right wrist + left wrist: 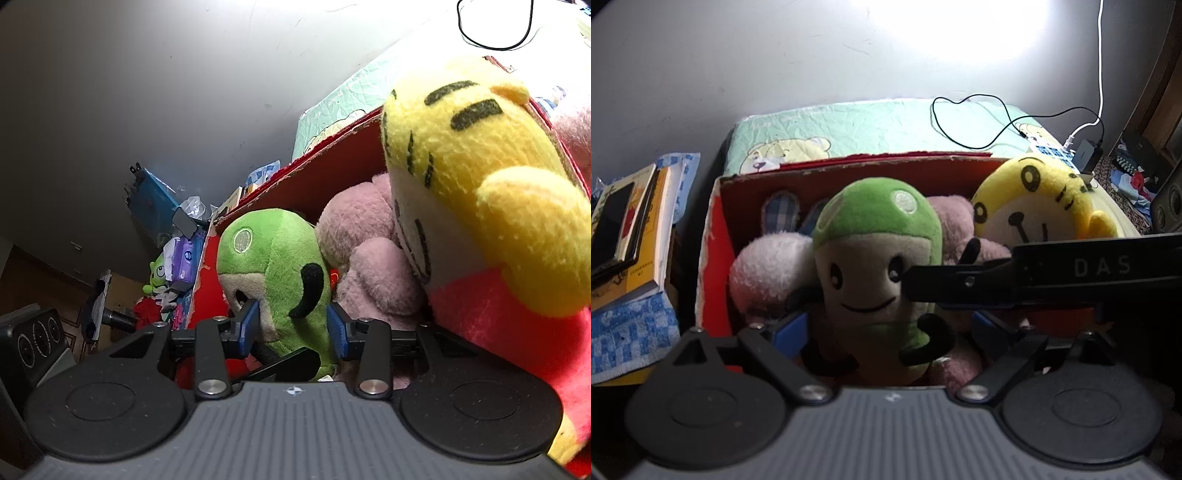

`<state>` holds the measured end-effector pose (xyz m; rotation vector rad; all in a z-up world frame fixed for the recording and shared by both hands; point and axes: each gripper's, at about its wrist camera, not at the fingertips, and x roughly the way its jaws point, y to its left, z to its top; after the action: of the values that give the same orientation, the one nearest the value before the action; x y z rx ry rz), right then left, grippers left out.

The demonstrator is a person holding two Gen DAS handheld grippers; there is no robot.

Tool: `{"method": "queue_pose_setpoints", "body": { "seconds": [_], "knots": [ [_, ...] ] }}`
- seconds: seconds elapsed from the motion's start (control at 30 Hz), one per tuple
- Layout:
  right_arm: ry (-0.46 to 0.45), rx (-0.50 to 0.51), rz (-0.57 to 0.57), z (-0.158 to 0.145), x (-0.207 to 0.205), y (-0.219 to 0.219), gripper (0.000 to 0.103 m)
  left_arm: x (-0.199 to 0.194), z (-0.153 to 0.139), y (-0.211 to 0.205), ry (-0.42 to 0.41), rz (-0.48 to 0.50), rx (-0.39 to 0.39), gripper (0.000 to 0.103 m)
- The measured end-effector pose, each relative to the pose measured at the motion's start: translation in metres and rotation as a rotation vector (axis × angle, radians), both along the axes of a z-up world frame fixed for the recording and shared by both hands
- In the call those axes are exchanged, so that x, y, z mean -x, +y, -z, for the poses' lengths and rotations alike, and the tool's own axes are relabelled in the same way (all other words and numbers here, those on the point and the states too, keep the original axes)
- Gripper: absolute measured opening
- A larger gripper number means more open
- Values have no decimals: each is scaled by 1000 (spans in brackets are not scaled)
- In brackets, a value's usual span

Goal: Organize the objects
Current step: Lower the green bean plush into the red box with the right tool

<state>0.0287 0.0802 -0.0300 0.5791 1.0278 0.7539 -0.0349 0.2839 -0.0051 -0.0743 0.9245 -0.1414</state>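
Observation:
A red cardboard box [716, 236] holds several plush toys. A green and beige plush [875, 258] stands at the front, a pink plush [768, 269] beside and behind it, a yellow tiger plush [1034, 199] at the right. My left gripper [890, 325] is open, its blue pads [792, 328] either side of the green plush's lower body. My right gripper [291, 328] is shut on the green plush [280, 266], blue pads [249, 325] pressing its head. Its black finger [960, 284] crosses the left wrist view. The tiger [480, 177] looms right.
A green quilted cushion [868, 125] with black and white cables [979, 122] lies behind the box. Stacked books [631, 229] and a blue towel [628, 332] sit left. Clutter and a small green toy [159, 273] lie beyond the box. Speakers [1171, 199] stand right.

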Motion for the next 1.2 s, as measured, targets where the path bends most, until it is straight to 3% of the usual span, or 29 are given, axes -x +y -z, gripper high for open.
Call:
{"method": "queue_pose_setpoints", "body": {
  "seconds": [0.47,1.2],
  "knots": [
    [-162,121,6,-19,17,3,43,-2,4,-7,56,-86,-75,95],
    [-271,206,105,-26,40,-12,43,11,-3,-20,69,-138,-130,95]
  ]
}}
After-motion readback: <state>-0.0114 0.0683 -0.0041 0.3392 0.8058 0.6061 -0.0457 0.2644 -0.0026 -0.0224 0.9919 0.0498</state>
